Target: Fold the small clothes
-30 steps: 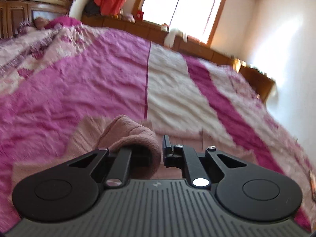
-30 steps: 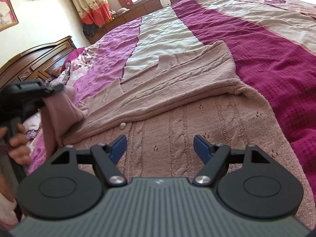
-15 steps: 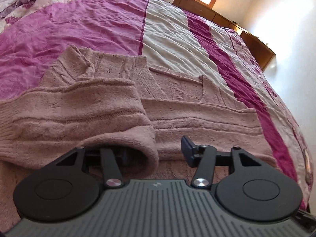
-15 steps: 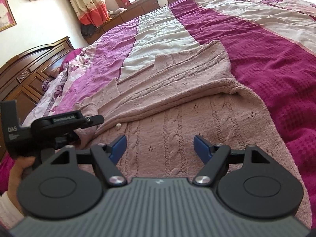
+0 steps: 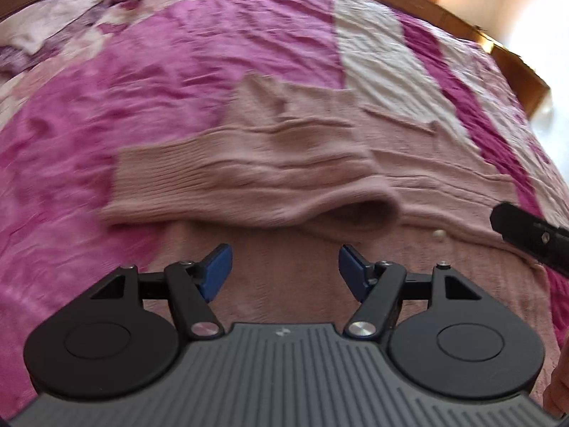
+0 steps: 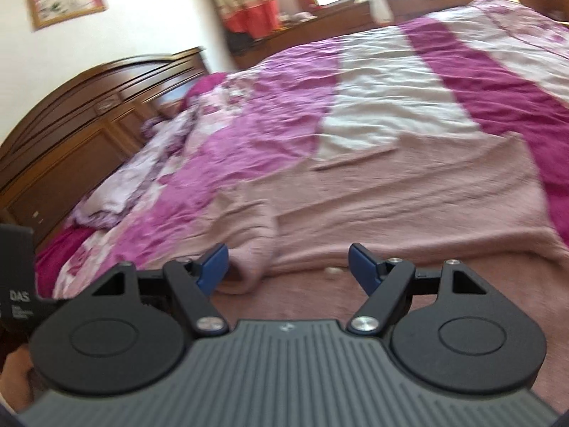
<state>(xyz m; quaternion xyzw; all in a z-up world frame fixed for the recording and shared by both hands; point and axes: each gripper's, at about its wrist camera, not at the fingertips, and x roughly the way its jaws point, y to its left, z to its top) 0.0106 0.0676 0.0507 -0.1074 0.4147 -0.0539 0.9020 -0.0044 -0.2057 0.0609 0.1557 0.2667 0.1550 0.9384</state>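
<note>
Pink sweater lies just ahead of both grippers (each spread wide, empty).

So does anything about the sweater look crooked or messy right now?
Yes. The folded-over sleeve lies bunched across the pink sweater, its cuff overhanging onto the bedspread. Both the left gripper and right gripper are open.

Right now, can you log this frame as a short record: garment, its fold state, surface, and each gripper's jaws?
garment: pink knit sweater
fold state: one sleeve laid across the body, cuff end free
surface: bed with magenta and cream quilt
left gripper: jaws open, holding nothing
right gripper: jaws open, holding nothing
image quality: motion blur
</note>
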